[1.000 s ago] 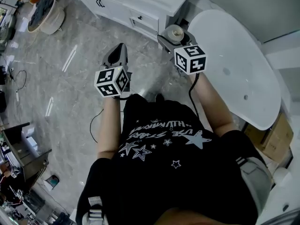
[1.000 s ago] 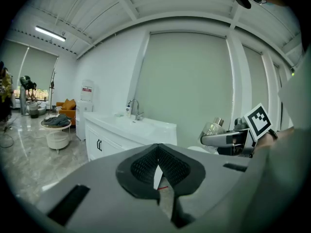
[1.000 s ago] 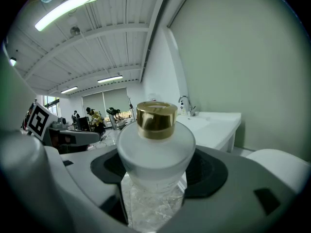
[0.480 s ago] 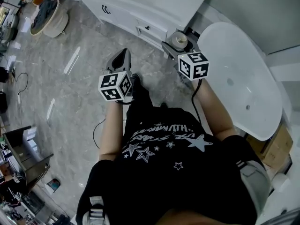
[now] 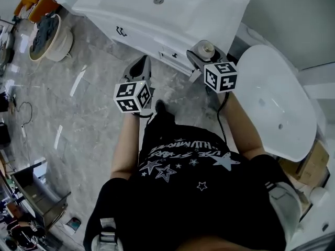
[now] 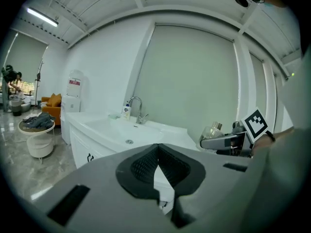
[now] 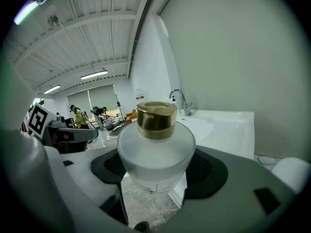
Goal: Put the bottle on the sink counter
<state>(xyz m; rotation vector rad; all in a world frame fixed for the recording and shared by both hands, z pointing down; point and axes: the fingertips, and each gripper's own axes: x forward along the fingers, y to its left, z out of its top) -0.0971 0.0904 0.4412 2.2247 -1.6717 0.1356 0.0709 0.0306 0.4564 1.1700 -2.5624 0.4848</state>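
Observation:
A frosted round bottle [image 7: 155, 147] with a gold cap stands upright between the jaws of my right gripper [image 7: 158, 174], which is shut on it. In the head view the bottle [image 5: 205, 49] hangs over the floor just in front of the right front corner of the white sink counter [image 5: 209, 7]. My left gripper [image 5: 142, 64] is held to the left of it, short of the counter's drawer front. Its jaws [image 6: 156, 168] are shut with nothing between them. The left gripper view shows the counter [image 6: 104, 125] ahead and the bottle [image 6: 214, 129] off to the right.
A chrome faucet [image 6: 138, 109] and a small soap bottle [image 6: 126, 111] stand at the back of the basin. A white bathtub [image 5: 277, 106] lies to the right of the counter. A round basket [image 5: 46, 29] with dark cloth sits on the marble floor at far left.
The person has stepped toward the vanity: the sink counter and basin fill more of the head view. Both grippers are now closer to its front edge, the bottle still held.

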